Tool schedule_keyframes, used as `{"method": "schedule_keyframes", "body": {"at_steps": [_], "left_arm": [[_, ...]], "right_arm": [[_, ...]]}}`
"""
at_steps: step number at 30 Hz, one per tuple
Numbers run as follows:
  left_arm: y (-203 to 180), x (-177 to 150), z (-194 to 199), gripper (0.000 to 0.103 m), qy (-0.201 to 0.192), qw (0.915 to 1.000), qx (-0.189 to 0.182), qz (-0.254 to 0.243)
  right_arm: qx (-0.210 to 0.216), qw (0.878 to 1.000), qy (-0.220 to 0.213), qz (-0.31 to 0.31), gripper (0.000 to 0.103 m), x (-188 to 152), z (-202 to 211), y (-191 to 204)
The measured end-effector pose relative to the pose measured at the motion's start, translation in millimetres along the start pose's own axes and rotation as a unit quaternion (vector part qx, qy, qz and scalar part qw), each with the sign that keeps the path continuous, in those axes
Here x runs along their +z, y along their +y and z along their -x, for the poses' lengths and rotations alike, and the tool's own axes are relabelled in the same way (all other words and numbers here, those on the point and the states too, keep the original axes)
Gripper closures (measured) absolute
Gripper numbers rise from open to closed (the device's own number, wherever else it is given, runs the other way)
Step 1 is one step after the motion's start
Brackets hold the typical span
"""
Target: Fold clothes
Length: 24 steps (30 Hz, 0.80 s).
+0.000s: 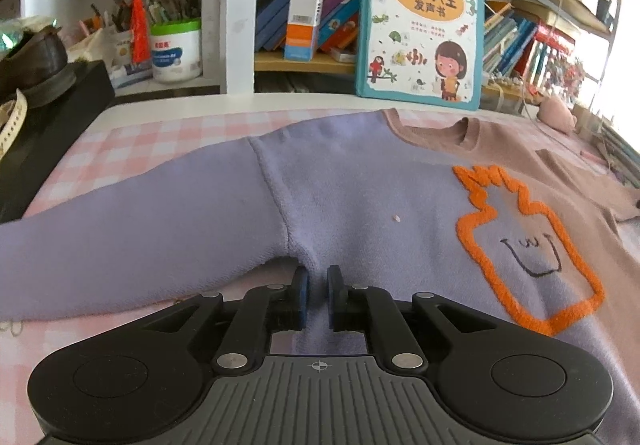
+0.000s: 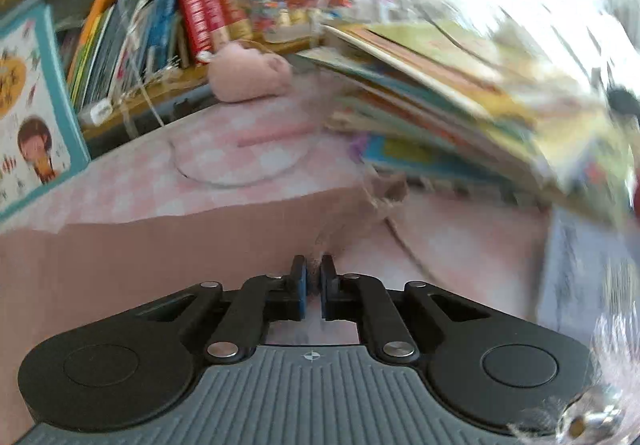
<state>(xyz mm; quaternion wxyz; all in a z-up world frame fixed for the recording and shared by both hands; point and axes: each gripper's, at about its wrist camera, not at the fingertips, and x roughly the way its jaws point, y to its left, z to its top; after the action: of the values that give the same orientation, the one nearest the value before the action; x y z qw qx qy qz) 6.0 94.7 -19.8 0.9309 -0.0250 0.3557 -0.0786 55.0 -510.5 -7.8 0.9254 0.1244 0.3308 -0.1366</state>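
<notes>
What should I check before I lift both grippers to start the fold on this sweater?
1. Left gripper on the purple side of the sweater near the armpit: ok, fabric sits between the nearly closed fingers.
2. Right gripper on the brown sleeve: ok, brown fabric bunches between its fingers.
3. Purple sleeve lying flat: ok, it stretches out to the left without creases.
4. Sweater front smooth: ok, the orange outline lies undistorted.
5. Clearance from the leaning book stack: cannot tell, the right wrist view is blurred.
6. Cable beside the brown sleeve: not ok, it runs close and could snag.
</notes>
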Motion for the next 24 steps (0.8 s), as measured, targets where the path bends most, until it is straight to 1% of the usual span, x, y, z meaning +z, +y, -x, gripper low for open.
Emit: {"method": "schedule_keyframes", "body": {"at_steps": [1,3,4,7,8,10,12,13,14,15,16,17,19,20,22,23,24], "left_arm": [[0,0,0,0.095,0.000,1.0000,-0.001,0.007],[0,0,-1,0.095,-0.002,0.9998,-0.005,0.019],[-1,-1,-1,0.095,-0.003,0.9997,-0.007,0.025],[-8,-2,-5,0.095,-0.008,0.9988,-0.027,0.041],[-12,-2,-6,0.095,-0.010,0.9986,-0.032,0.042],[-23,-3,-8,0.095,-0.012,0.9985,-0.041,0.034],[-32,-3,-9,0.095,-0.012,0.9989,-0.042,0.020],[-35,-3,-9,0.094,-0.011,0.9991,-0.040,0.012],[-35,-3,-8,0.094,-0.010,0.9992,-0.039,0.009],[-34,-2,-8,0.092,-0.008,0.9992,-0.039,0.009],[-33,-2,-7,0.089,-0.006,0.9992,-0.039,0.009],[-30,-1,-7,0.087,-0.005,0.9991,-0.040,0.013],[-23,0,-7,0.079,-0.006,0.9988,-0.041,0.028],[-19,1,-7,0.078,-0.007,0.9984,-0.042,0.037],[-12,3,-10,0.078,-0.009,0.9966,-0.053,0.061],[-10,4,-11,0.078,-0.010,0.9956,-0.059,0.072],[-10,4,-13,0.078,-0.012,0.9949,-0.062,0.079]], "right_arm": [[-0.002,1.000,-0.008,0.021,0.098,7,-5,6],[-0.001,0.996,-0.065,0.056,0.098,27,0,19],[-0.001,0.993,-0.095,0.073,0.098,37,4,27],[-0.035,0.978,-0.158,0.129,0.098,58,5,47],[-0.057,0.972,-0.171,0.148,0.098,63,1,52],[-0.093,0.968,-0.170,0.158,0.098,69,-11,53],[-0.105,0.975,-0.139,0.139,0.098,70,-29,44],[-0.103,0.980,-0.111,0.130,0.097,68,-37,38],[-0.102,0.984,-0.082,0.119,0.091,66,-46,33],[-0.096,0.986,-0.077,0.111,0.085,61,-43,29],[-0.090,0.988,-0.073,0.103,0.064,56,-40,25],[-0.084,0.990,-0.069,0.095,0.049,51,-37,21],[-0.048,0.993,-0.073,0.082,0.047,38,-18,21],[-0.022,0.995,-0.062,0.074,0.045,32,-9,23],[0.050,0.997,-0.021,0.059,0.042,23,5,31],[0.094,0.994,0.001,0.053,0.042,13,13,37],[0.127,0.990,0.019,0.054,0.042,5,20,44]]}}
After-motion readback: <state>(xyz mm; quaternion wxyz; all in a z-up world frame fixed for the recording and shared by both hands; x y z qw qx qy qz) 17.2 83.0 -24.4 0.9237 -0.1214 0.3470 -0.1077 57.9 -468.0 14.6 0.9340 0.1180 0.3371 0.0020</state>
